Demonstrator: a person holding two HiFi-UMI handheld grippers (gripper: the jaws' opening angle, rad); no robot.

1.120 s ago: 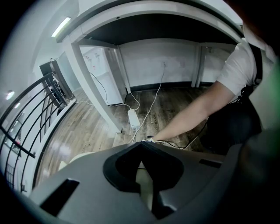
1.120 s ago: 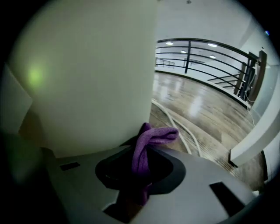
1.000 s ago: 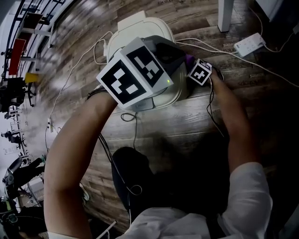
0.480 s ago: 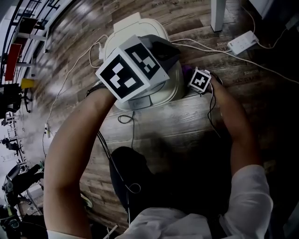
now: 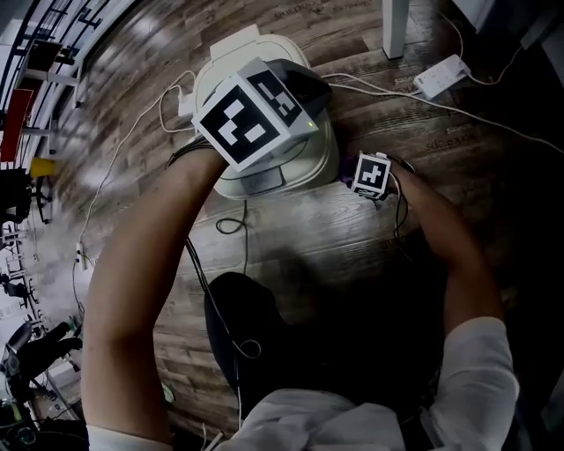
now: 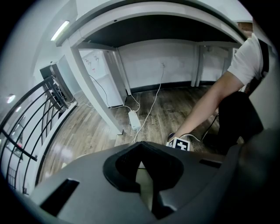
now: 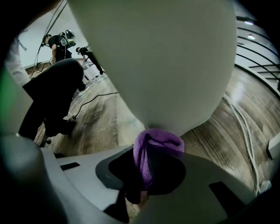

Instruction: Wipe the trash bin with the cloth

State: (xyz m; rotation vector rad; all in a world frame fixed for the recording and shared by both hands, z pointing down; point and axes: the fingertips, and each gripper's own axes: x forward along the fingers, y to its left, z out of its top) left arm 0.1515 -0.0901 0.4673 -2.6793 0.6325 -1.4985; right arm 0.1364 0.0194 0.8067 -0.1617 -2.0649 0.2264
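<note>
bin: white, smooth, rounded, on plank floor | cloth: purple, ribbed, bunched against bin wall | right gripper: fingers gripping cloth | left gripper: fingers closed

A white table leg and power strip stand on dark wood-plank floor.

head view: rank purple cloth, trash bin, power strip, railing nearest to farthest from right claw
1. purple cloth, in the right claw
2. trash bin, left, against the cloth
3. power strip, upper right
4. railing, far top left
</note>
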